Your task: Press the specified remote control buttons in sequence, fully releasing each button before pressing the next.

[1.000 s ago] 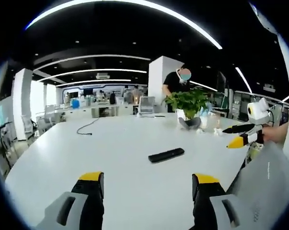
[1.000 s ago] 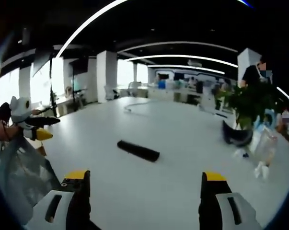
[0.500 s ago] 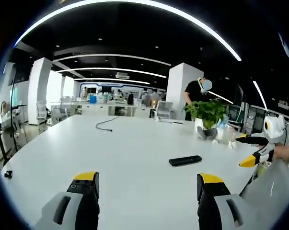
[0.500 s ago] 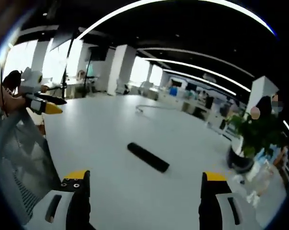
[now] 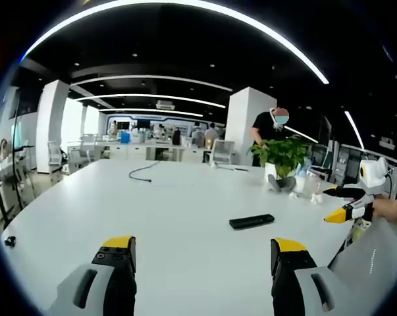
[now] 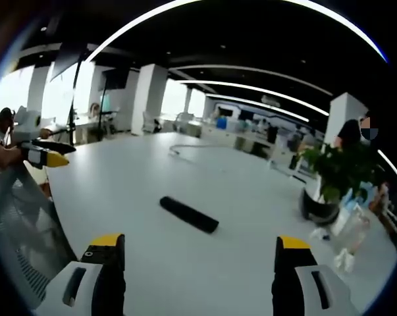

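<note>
We are holding left gripper (image 5: 199, 263) and right gripper (image 6: 195, 262) above white table (image 5: 152, 210), jaws spread, gripping nothing. Black remote (image 5: 251, 221) lying flat mid-table, well ahead, near potted plant (image 5: 282, 158).

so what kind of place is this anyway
Most likely an open-plan office: a long white meeting table holding a remote control and potted plant, with rows of desks and chairs behind under strip ceiling lights.
</note>
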A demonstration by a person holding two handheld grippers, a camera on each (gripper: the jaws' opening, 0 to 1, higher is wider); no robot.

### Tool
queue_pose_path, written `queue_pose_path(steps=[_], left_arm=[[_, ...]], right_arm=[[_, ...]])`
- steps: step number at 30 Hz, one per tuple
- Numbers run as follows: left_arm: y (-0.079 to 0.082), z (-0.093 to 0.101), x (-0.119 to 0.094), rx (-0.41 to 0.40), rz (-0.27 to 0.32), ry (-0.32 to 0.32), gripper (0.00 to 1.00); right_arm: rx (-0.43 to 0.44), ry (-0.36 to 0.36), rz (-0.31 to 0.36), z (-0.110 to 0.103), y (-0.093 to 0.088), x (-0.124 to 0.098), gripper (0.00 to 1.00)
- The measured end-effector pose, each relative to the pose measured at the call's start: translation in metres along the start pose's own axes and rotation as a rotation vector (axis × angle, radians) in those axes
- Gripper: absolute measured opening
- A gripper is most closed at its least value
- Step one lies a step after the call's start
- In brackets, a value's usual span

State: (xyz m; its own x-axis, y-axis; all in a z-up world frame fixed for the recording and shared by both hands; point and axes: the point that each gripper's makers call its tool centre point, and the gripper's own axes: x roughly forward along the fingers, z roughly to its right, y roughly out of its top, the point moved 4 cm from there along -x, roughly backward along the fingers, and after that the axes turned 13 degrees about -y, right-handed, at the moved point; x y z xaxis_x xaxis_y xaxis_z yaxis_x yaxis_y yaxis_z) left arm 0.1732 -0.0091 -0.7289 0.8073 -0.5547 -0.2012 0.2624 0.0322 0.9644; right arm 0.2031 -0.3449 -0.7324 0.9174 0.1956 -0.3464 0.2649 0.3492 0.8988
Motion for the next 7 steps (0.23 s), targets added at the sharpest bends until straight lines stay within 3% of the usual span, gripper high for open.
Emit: queue_pose_path(steps=[7], left_arm=[[0.0002, -0.0011, -0.0012, 0.003, 0.000, 0.007, 0.87]], right_arm=[[0.030, -0.026, 0.011, 0.0058, 0.0009, -0.0017, 0.92]])
